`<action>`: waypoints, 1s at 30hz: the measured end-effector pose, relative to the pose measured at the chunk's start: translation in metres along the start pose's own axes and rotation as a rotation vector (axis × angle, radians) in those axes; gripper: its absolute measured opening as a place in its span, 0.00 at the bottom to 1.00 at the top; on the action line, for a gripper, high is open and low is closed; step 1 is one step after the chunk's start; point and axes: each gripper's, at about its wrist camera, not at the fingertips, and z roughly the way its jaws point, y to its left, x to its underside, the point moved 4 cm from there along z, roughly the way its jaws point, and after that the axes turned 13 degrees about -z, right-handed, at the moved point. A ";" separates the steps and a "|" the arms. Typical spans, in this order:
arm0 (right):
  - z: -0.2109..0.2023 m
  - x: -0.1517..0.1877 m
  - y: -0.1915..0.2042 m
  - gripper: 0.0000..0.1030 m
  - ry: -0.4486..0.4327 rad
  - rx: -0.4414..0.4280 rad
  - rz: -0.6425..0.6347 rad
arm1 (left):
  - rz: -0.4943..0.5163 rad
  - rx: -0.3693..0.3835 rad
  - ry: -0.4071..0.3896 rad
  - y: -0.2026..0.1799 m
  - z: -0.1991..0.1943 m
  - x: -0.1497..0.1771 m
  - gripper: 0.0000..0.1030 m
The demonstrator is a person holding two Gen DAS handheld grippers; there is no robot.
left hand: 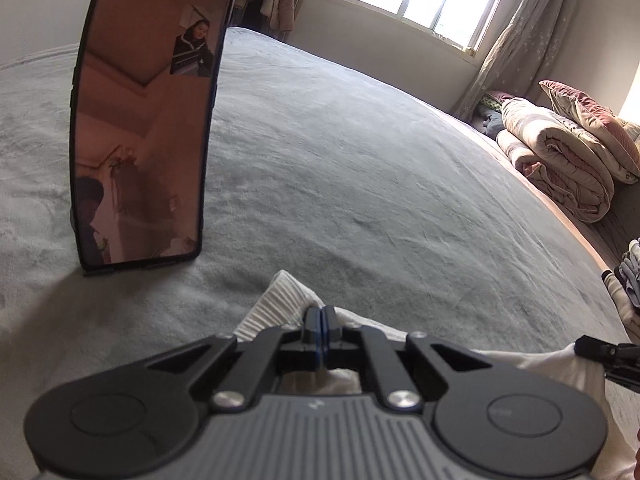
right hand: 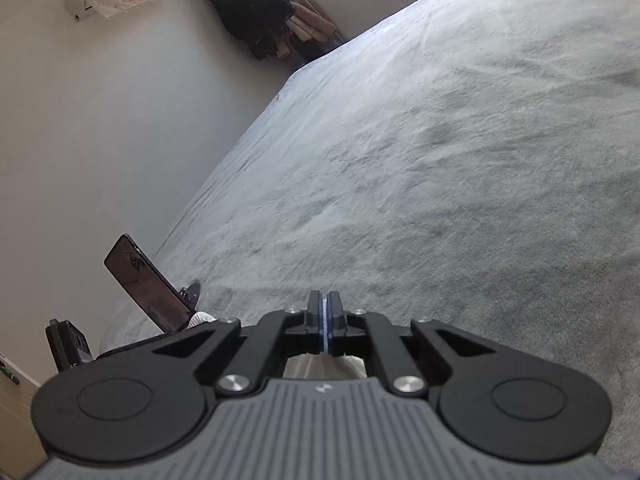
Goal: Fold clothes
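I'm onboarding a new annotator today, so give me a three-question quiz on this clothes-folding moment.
1. True or false: the left hand-held gripper is shut on the white ribbed garment.
2. What stands upright on the grey bedspread? A) lamp B) black smartphone C) mug
3. What lies folded at the bed's far right edge?

Key: 1 true; 2 B; 3 the pink and cream quilt.
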 end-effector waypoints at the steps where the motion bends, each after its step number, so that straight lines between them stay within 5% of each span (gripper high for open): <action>1: 0.002 0.002 -0.004 0.04 0.006 0.025 0.000 | -0.001 0.003 -0.007 0.000 0.001 0.000 0.03; 9: 0.019 0.015 -0.015 0.04 0.043 0.089 -0.024 | 0.092 -0.032 -0.051 -0.009 0.007 0.005 0.04; 12: 0.014 0.011 -0.009 0.11 0.066 0.091 -0.049 | 0.083 -0.042 -0.032 -0.012 0.003 0.004 0.04; 14: 0.006 0.006 -0.003 0.13 0.089 0.094 -0.085 | 0.070 -0.048 0.001 -0.017 -0.001 0.001 0.10; 17: -0.014 0.002 0.006 0.15 0.110 0.079 -0.138 | 0.071 -0.064 0.028 -0.027 -0.013 -0.001 0.34; 18: -0.021 0.002 0.009 0.23 0.114 0.074 -0.154 | 0.078 -0.071 0.029 -0.031 -0.019 0.000 0.40; 19: -0.028 0.003 0.010 0.37 0.115 0.072 -0.170 | 0.085 -0.076 0.031 -0.034 -0.025 0.001 0.41; 20: -0.037 0.005 0.012 0.40 0.116 0.068 -0.190 | 0.094 -0.073 0.036 -0.038 -0.031 0.004 0.41; 25: -0.076 0.021 0.017 0.40 0.146 0.024 -0.254 | 0.147 -0.028 0.078 -0.057 -0.061 0.023 0.47; 30: -0.113 0.041 0.014 0.40 0.177 0.071 -0.341 | 0.208 0.036 0.139 -0.080 -0.076 0.050 0.50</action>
